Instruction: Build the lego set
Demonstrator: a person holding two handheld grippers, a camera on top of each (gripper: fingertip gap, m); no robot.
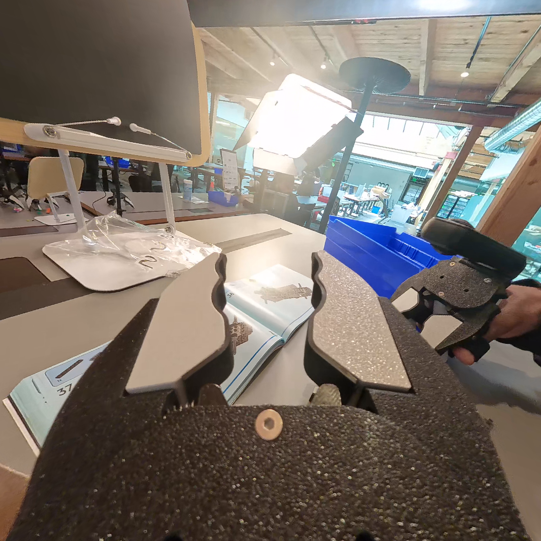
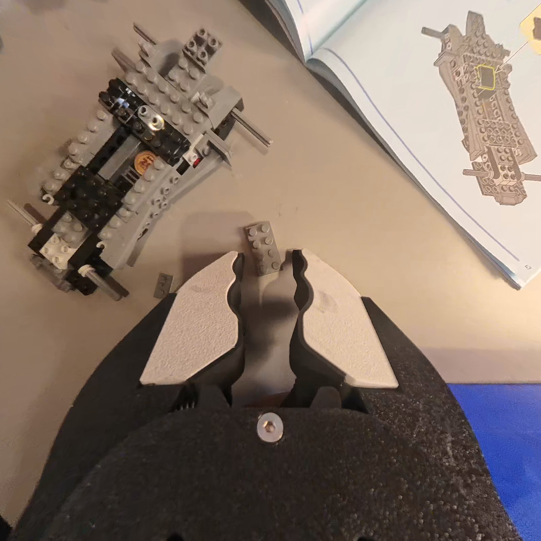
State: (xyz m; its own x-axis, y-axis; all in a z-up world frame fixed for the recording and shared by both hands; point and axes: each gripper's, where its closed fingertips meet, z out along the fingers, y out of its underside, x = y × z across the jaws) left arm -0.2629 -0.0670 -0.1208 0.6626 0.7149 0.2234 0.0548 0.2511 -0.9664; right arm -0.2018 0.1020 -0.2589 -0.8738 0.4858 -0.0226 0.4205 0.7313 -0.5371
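Grey studded plate (image 2: pixel 263 248), two studs wide and four long, lies flat on the beige table (image 2: pixel 336 219) between the fingertips of the right gripper (image 2: pixel 267 257). Its jaws stand apart, with a gap showing on each side of the plate, so nothing is grasped. To the far left sits a grey and black brick model (image 2: pixel 131 152) with axles sticking out (partly built, by the look of it), and a small grey piece (image 2: pixel 163 285) lies just beside the left finger. An open instruction booklet (image 2: pixel 439 131) lies at far right.

Left gripper (image 1: pixel 268 281) hangs above the booklet (image 1: pixel 263 316), jaws wide and bare. A blue bin (image 1: pixel 380 257) stands right, clear plastic bags (image 1: pixel 131 248) far left.
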